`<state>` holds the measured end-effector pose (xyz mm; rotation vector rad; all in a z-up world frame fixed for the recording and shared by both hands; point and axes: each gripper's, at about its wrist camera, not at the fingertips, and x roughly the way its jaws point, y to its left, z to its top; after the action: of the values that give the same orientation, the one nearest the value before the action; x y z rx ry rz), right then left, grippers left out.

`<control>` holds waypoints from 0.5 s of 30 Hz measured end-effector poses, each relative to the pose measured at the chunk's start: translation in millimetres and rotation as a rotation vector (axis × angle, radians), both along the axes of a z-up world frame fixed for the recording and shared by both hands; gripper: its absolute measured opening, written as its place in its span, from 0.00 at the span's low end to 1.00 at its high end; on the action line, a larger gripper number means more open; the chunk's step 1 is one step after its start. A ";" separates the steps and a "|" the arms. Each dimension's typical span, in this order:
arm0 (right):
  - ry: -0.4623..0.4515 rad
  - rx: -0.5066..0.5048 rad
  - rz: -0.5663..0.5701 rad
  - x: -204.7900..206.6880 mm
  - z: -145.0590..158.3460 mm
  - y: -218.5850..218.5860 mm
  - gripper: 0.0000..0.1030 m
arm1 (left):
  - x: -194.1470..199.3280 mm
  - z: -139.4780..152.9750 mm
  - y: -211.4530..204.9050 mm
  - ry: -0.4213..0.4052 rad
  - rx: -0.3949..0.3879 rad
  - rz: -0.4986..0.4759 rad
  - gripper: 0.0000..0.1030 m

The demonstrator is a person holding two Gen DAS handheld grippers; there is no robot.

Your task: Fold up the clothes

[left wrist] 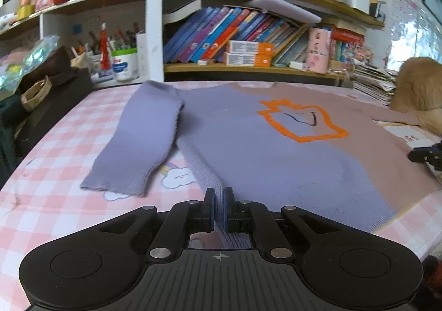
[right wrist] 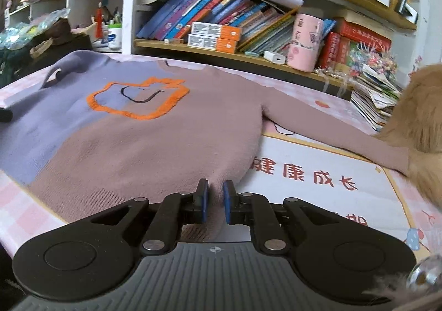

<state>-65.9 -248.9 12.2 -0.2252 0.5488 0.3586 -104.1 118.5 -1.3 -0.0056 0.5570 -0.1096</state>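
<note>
Sweater (left wrist: 248, 145), half lilac and half tan with an orange outline, lies flat on a pink checked tablecloth (left wrist: 55, 151). Left gripper (left wrist: 219, 207) pinches a ridge of its near lilac hem; right gripper (right wrist: 215, 202), fingers slightly apart, straddles the near tan hem. Bookshelves (right wrist: 221, 21) stand beyond, and ginger fur (right wrist: 420, 106) crowds the right.

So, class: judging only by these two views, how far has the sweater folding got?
Done: the sweater lies spread flat on the checked tablecloth, both sleeves out to the sides. In hand: the left gripper is shut on the lilac hem corner; the right gripper straddles the brown hem, its fingers slightly apart. Left: no fold is visible yet, so the whole folding remains.
</note>
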 end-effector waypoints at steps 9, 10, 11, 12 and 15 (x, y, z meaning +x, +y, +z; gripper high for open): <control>-0.016 0.048 -0.006 -0.9 7.8 -11.2 0.20 | -3.5 10.9 4.9 -0.031 0.039 0.036 0.13; -0.026 0.058 -0.001 -2.0 10.0 -11.5 0.20 | -2.4 11.7 7.1 -0.032 0.061 0.061 0.13; -0.034 0.064 0.006 -2.4 11.7 -9.9 0.20 | -0.6 12.2 9.8 -0.030 0.082 0.083 0.14; -0.039 0.066 0.015 -2.8 12.4 -8.1 0.20 | 1.3 12.6 12.9 -0.027 0.102 0.104 0.16; -0.040 0.068 0.056 -3.7 9.8 0.2 0.26 | 11.1 10.8 30.4 -0.014 0.136 0.170 0.30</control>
<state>-69.6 -248.7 22.0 -0.1823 0.4908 0.4260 -92.9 148.9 9.5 0.0798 0.5467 0.0933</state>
